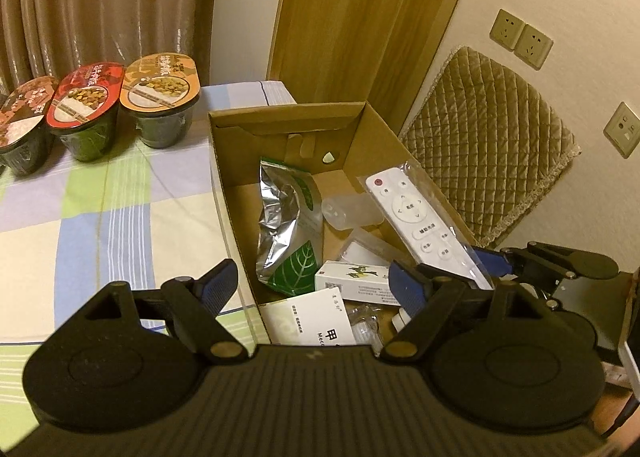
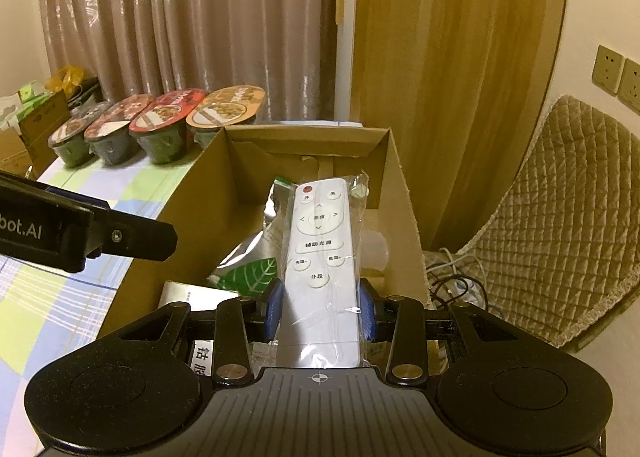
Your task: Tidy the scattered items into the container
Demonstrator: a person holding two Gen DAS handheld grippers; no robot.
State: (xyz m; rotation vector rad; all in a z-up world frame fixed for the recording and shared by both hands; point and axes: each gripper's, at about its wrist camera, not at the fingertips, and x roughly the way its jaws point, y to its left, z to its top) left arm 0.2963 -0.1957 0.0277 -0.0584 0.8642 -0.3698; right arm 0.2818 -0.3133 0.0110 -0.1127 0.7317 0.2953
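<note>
Remote control (image 2: 320, 253), white and sealed in clear plastic wrap, is clamped between the blue pads of the right gripper (image 2: 320, 311) at the frame's lower centre, held over the open cardboard box (image 2: 404, 193). The left gripper (image 1: 310, 283) hangs with its fingers spread wide and empty, low in its own view above the box's near edge. Inside lie a foil pouch (image 1: 286, 225) and a small white carton (image 1: 352, 281). The slick wrap could let the remote slide out early, and it might then strike the box's right wall and tip outside.
</note>
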